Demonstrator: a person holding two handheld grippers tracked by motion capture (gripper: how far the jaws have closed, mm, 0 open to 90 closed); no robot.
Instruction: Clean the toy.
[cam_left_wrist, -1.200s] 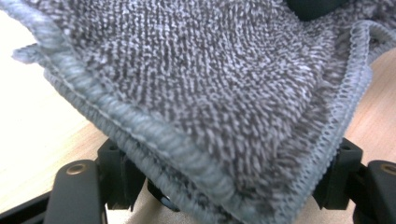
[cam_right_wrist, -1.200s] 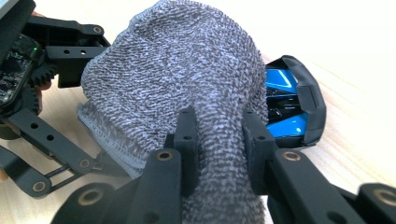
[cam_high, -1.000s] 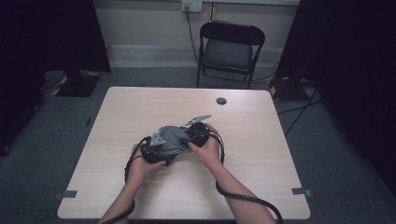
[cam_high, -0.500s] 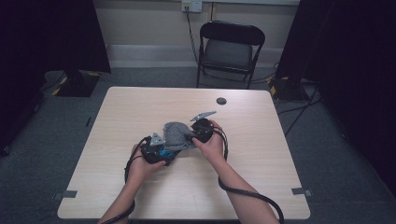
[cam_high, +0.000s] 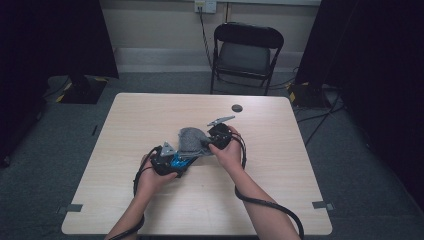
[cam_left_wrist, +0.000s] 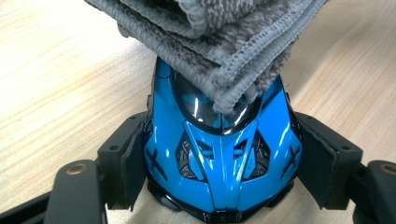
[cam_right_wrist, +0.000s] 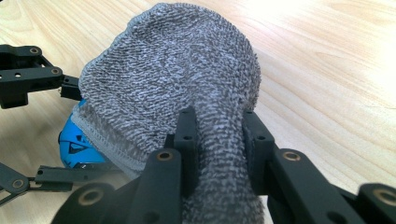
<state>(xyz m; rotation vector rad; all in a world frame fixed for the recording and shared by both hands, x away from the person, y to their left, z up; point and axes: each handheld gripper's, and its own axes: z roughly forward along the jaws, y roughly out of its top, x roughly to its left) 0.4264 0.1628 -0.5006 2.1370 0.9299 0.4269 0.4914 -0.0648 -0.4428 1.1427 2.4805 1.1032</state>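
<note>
The left gripper (cam_high: 172, 162) has its jaws clamped on both sides of one shiny blue toy car (cam_left_wrist: 223, 158), holding it near the middle of the table (cam_high: 150, 115). The right gripper (cam_high: 212, 140), just to its right and a bit farther back, is pinched tight on one bunched grey cloth (cam_right_wrist: 187, 93). The cloth drapes right over the far end of the car, touching it. One small dark disc (cam_high: 237, 108) sits farther back on the table, well apart.

Grey cloth (cam_high: 191, 141) now slightly further back over the blue toy car (cam_high: 176, 162).
</note>
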